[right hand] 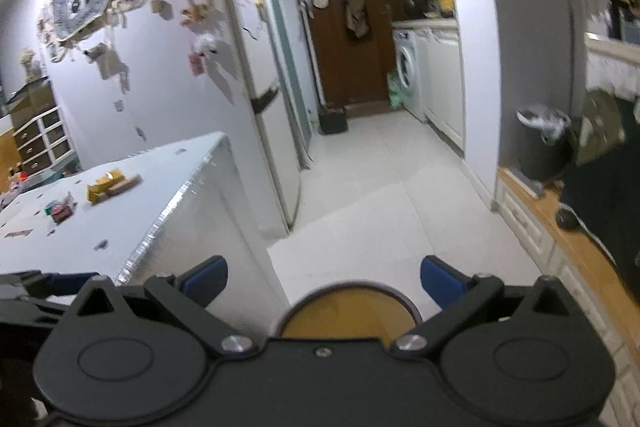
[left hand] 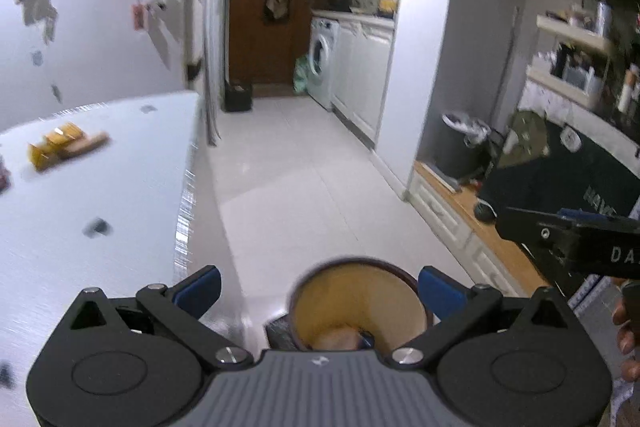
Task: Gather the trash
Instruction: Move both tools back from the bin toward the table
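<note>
A yellow-lined bin [left hand: 356,303] with a dark rim stands on the floor just below my left gripper [left hand: 320,289], which is open and empty above it. Something pale lies at the bin's bottom. The same bin [right hand: 348,315] shows under my right gripper [right hand: 324,281], also open and empty. Yellow and brown wrappers [left hand: 64,145] lie on the white table [left hand: 120,227] at left; they also show in the right wrist view [right hand: 110,185], with smaller bits of trash [right hand: 60,211] beside them. The right gripper's body [left hand: 572,239] shows at the right edge of the left wrist view.
A dark bin with a white liner [left hand: 464,143] stands in a wall recess at right, also visible in the right wrist view [right hand: 540,143]. A white tiled floor [left hand: 300,167] runs to a brown door [right hand: 344,27] and a washing machine [right hand: 406,71]. A low wooden-topped cabinet [right hand: 560,239] runs along the right.
</note>
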Action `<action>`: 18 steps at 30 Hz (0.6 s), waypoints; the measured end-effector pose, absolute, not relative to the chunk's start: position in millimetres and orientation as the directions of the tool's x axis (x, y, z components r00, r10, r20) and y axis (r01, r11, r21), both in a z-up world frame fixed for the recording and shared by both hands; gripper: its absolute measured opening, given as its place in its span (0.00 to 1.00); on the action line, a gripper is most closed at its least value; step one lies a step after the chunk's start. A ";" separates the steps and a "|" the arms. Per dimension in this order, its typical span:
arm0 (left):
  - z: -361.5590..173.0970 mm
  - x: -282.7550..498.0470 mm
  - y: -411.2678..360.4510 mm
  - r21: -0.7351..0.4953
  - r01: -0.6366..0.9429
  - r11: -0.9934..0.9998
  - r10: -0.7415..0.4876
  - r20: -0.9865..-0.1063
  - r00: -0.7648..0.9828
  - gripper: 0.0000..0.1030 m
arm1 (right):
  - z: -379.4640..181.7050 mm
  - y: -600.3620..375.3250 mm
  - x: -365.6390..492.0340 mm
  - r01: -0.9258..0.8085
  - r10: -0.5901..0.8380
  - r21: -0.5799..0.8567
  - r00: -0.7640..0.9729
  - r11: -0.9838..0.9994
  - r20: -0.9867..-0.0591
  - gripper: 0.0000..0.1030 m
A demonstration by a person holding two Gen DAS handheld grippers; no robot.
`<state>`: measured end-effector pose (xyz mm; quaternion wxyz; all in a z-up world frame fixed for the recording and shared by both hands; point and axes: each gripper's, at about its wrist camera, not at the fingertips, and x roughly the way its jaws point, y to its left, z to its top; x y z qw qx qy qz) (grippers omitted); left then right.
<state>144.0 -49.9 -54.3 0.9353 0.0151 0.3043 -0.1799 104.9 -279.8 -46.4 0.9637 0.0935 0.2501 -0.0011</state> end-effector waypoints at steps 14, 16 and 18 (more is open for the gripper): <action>-8.9 151.9 68.5 -0.044 0.091 0.995 -0.100 -0.512 0.853 1.00 | -5.3 -190.4 156.7 -0.160 0.186 0.097 0.888 0.982 -0.421 1.00; -4.9 158.3 87.3 -0.031 0.059 0.998 -0.066 -0.508 0.859 1.00 | 1.0 -174.2 169.2 -0.188 0.205 0.080 0.892 0.979 -0.404 1.00; -1.2 168.0 106.3 -0.017 0.029 0.999 -0.034 -0.508 0.861 1.00 | 5.8 -158.4 182.9 -0.220 0.226 0.062 0.890 0.974 -0.396 1.00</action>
